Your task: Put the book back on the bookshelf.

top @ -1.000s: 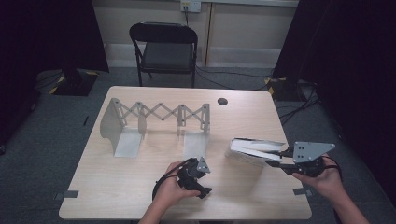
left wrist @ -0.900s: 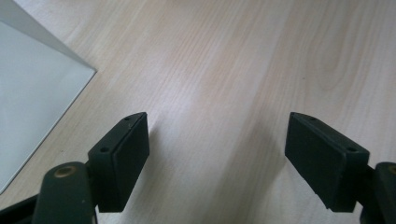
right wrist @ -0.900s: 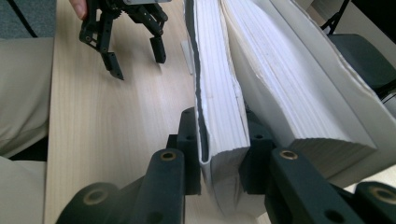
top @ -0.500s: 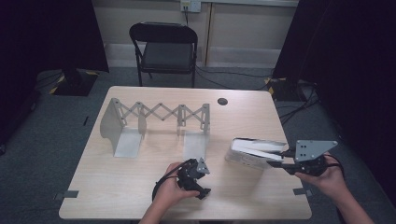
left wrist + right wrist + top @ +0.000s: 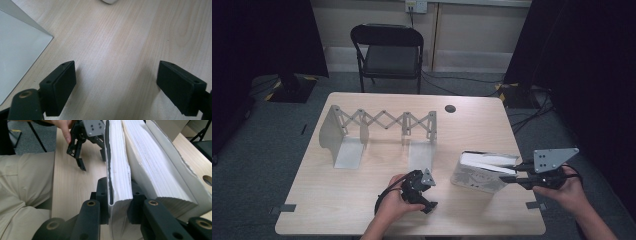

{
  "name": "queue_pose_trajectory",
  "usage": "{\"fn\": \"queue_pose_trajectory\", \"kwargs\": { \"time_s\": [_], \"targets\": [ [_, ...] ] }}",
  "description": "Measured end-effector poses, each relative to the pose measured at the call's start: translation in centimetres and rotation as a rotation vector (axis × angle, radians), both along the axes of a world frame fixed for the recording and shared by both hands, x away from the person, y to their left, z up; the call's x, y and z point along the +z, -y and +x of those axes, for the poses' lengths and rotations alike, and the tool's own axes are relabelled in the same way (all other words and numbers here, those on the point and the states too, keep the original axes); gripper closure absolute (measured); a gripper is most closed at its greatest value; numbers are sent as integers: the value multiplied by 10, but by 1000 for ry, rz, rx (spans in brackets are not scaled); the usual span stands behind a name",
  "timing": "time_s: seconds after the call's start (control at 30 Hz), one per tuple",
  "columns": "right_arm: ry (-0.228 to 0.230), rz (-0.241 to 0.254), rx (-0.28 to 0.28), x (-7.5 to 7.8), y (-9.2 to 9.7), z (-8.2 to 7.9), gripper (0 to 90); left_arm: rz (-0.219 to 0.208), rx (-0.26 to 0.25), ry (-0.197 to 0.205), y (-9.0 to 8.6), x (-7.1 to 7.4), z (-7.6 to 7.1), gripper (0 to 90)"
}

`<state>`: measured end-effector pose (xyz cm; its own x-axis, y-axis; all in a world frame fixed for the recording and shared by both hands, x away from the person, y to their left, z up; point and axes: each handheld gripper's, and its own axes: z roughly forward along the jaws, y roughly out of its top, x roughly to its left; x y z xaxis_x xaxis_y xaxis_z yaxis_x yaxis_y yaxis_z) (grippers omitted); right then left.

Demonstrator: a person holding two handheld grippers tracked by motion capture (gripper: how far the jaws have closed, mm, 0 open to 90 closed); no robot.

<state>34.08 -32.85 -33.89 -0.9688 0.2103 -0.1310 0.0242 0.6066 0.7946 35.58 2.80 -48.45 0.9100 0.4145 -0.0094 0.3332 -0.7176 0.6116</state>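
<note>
Right hand-held gripper (image 5: pixel 511 173) is pinching a wad of pages plus one cover of the white book (image 5: pixel 484 171), pads (image 5: pixel 103 195) pressing on both sides of it in the right gripper view. The book is lying at the right of the bench (image 5: pixel 362 205), half open, pages fanning toward the right hand, spine end pointing left. Its long axis is running left-right, roughly in line with the right jaws. The left hand-held gripper (image 5: pixel 422 192) is sitting near the front edge, just left of the book and apart from it, jaws having just been opening, now spread with nothing between them, bare wood below. The expanding metal bookend rack (image 5: pixel 377 125) is standing behind, well apart from the book, up and to the left. The right hand is nearer, likely carrying the book toward the rack.
</note>
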Motion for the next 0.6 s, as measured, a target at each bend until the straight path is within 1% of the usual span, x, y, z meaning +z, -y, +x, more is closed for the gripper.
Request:
{"fn": "queue_pose_trajectory", "kwargs": {
  "time_s": [0.17, 0.23, 0.27, 0.3, 0.4, 0.43, 0.5, 0.53, 0.57, 0.6],
  "targets": [
    [-19, 6, 12, 1, 0, 0, 759, 2, 5, 0, 0, 0, 1, 164],
    [-35, 9, 24, 1, 1, 0, 757, 6, 4, -1, 0, 1, 1, 183],
    [-35, 9, 24, 1, 1, 0, 757, 12, 0, -2, -1, 2, 1, 183],
    [-36, 9, 28, 1, 1, 0, 757, 3, 6, -1, -1, 2, 1, 194],
    [-39, 8, 42, 2, 1, -2, 757, 8, 3, -8, -2, 2, 1, 203],
    [-44, 18, 48, 1, 1, -2, 758, 9, 1, -9, -2, 3, 1, 204],
    [-49, 22, 61, 1, 0, -4, 757, 7, 5, -11, -1, 4, 1, 204],
    [-52, 29, 65, 1, 0, -4, 758, 5, -2, -8, -1, 5, 1, 203],
    [-55, 25, 71, 2, -1, -5, 757, 1, 5, -10, -1, 6, 0, 203],
    [-53, 9, 81, 2, -2, -6, 756, 5, 0, -8, -1, 7, 0, 203]
  ]
}}
